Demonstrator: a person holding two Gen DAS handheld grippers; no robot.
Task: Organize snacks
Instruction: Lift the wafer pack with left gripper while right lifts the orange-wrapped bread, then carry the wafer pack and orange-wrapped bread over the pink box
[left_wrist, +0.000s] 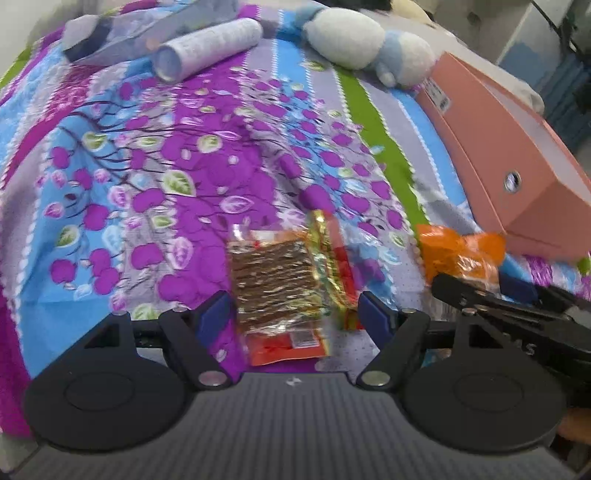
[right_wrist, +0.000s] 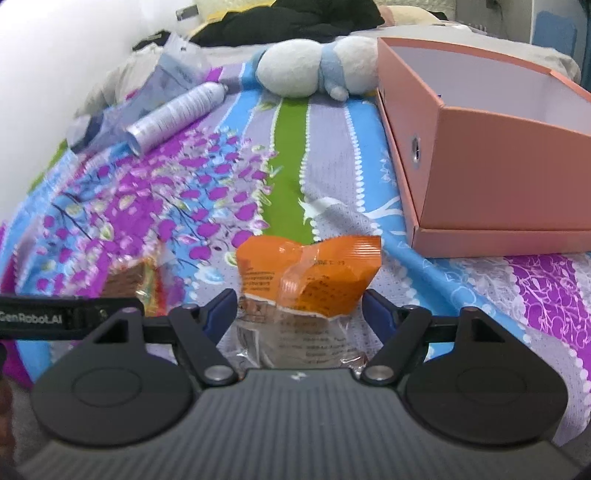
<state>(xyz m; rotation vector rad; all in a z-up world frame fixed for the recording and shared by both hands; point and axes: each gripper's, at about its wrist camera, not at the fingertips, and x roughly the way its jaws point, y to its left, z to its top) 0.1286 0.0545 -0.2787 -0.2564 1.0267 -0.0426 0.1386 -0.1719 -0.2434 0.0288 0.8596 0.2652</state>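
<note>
Left gripper (left_wrist: 291, 310) jaws wide, straddling the clear packet of brown biscuits (left_wrist: 275, 284) lying on the floral bedspread (left_wrist: 147, 192), pads not touching. Right gripper (right_wrist: 299, 310) equally wide around the orange snack packet (right_wrist: 310, 280) (contact unclear). Pink box (right_wrist: 498, 184) sits open, just right.

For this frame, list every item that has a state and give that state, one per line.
Left tongs: open, straddling the brown snack pack, pads not pressing.
Right tongs: open around the orange snack bag.
Brown snack pack: sealed, flat on the bedspread.
Orange snack bag: sealed, on the bedspread.
Pink box: open-topped; visible inside bare.
White tube: lying on its side.
</note>
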